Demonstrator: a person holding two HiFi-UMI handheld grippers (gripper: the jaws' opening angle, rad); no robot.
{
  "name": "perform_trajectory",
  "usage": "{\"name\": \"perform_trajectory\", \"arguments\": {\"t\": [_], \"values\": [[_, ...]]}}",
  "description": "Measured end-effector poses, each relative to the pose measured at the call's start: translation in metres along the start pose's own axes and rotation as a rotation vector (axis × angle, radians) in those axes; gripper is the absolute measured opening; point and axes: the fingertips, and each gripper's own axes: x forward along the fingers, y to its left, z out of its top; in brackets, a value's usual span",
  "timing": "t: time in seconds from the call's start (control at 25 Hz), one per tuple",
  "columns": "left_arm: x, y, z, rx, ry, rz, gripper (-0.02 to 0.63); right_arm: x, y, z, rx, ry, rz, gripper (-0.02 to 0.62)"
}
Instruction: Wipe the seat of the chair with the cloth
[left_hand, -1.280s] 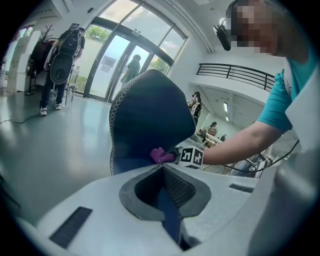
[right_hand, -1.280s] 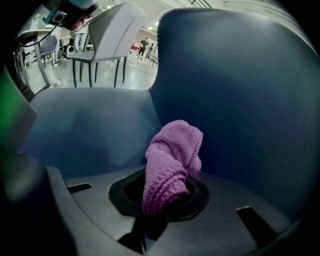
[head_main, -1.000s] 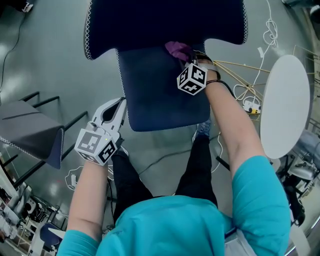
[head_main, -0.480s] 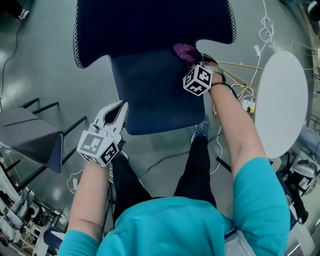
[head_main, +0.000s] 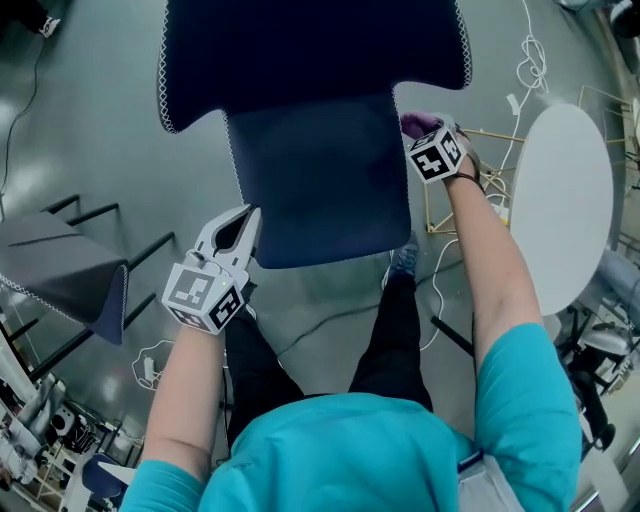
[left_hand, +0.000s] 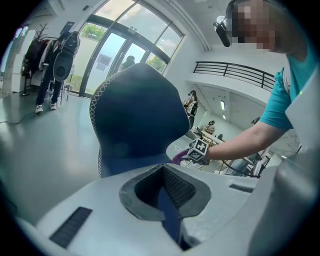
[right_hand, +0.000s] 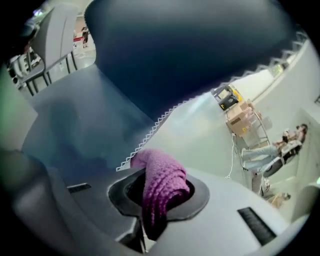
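The dark blue chair seat lies below its backrest in the head view. My right gripper is shut on a purple cloth just beyond the seat's right back corner, beside the backrest's edge. In the right gripper view the bunched cloth fills the jaws, with the seat to the left. My left gripper sits shut and holding nothing at the seat's front left edge. From the left gripper view the backrest rises ahead and the right gripper shows with the cloth.
A white round table stands at the right, with thin wooden legs and cables on the floor near it. A second dark chair stands at the left. The person's legs are in front of the seat.
My right gripper has carried the cloth rightward, from the seat's back right area to just off its right edge. The left gripper has hardly moved.
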Motion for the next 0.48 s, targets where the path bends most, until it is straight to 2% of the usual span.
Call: {"name": "perform_trajectory", "arguments": {"t": [0.08, 0.16, 0.28, 0.48], "values": [[-0.010, 0.002, -0.001, -0.013, -0.017, 0.011, 0.005, -0.027, 0.002, 0.005, 0.063, -0.060, -0.008, 0.055], [-0.022, 0.010, 0.000, -0.026, -0.036, 0.022, 0.004, -0.061, 0.021, 0.028, 0.055, -0.150, 0.003, 0.055], [-0.044, 0.029, -0.001, -0.044, -0.058, 0.044, 0.005, -0.101, 0.083, 0.075, -0.038, -0.281, 0.068, 0.055], [-0.085, 0.051, -0.009, -0.079, -0.093, 0.076, 0.004, -0.136, 0.221, 0.160, -0.236, -0.448, 0.224, 0.055]]}}
